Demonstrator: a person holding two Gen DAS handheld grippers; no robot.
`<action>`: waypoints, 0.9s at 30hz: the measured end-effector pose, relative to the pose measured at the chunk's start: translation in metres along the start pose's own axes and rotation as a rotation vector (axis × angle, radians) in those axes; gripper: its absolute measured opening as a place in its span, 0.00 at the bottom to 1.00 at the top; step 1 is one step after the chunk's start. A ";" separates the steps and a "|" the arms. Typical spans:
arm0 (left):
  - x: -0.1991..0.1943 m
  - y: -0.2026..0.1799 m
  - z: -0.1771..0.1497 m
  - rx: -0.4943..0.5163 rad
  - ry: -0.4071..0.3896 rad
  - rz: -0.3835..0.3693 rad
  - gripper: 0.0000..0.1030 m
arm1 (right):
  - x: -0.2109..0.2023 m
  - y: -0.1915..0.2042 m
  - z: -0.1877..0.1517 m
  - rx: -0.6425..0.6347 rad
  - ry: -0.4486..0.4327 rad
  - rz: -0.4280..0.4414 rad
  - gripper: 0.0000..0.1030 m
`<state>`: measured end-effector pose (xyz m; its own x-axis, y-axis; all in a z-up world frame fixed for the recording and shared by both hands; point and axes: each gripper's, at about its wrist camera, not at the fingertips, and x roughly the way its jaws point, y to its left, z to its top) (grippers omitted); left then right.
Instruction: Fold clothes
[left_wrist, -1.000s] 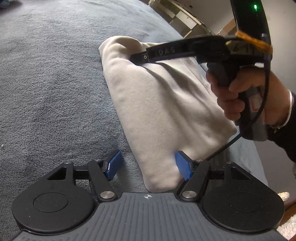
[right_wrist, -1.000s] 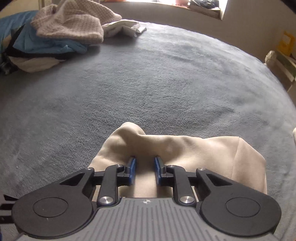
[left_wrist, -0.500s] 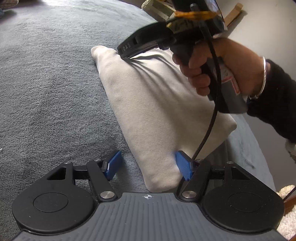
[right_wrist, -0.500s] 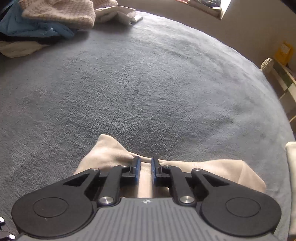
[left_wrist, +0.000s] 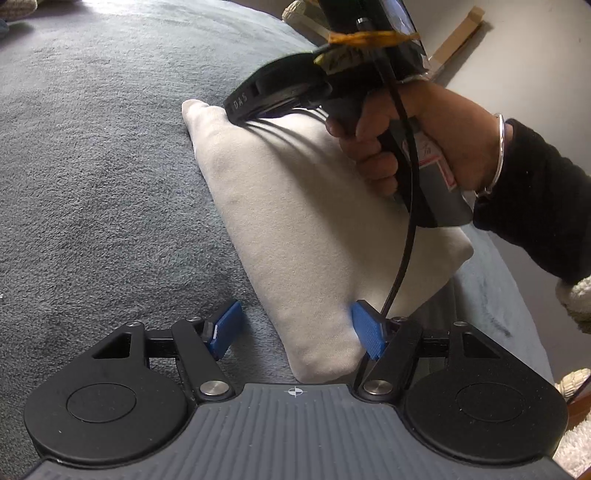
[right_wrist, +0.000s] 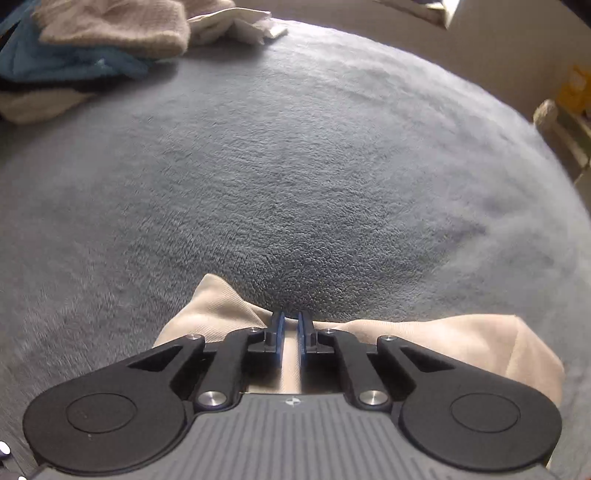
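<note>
A folded cream garment (left_wrist: 295, 236) lies on the grey fleece blanket (left_wrist: 92, 166). My left gripper (left_wrist: 295, 328) is open, its blue pads (left_wrist: 365, 332) straddling the garment's near corner without gripping it. My right gripper (right_wrist: 290, 332) is nearly shut, pinching a fold of the same cream garment (right_wrist: 461, 343) at its far edge. In the left wrist view the right gripper (left_wrist: 240, 110) sits over the garment's far end, held by a hand.
A pile of unfolded clothes (right_wrist: 92, 44), beige knit, blue and white, lies at the blanket's far left. Wooden furniture (right_wrist: 561, 125) stands past the right edge. Open blanket (right_wrist: 295, 166) spreads ahead of the right gripper.
My right gripper has narrowed on the garment's fold and shifted nearer its far edge. My left gripper has stayed open at the near corner.
</note>
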<state>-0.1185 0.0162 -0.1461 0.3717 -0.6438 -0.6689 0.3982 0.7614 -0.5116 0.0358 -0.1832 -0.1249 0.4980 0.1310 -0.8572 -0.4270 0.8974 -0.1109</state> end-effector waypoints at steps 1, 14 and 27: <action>-0.001 0.001 0.000 -0.001 0.001 0.001 0.66 | -0.001 -0.002 -0.001 0.006 -0.002 0.011 0.05; 0.027 -0.031 0.000 0.007 -0.002 0.017 0.66 | -0.043 0.008 -0.010 0.010 -0.023 0.141 0.05; 0.064 -0.043 0.023 -0.008 0.005 0.013 0.66 | -0.088 0.002 -0.008 0.105 -0.076 0.157 0.05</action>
<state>-0.0926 -0.0591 -0.1545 0.3723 -0.6336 -0.6781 0.3871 0.7701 -0.5070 -0.0152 -0.1961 -0.0538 0.4883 0.3008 -0.8192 -0.4248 0.9019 0.0779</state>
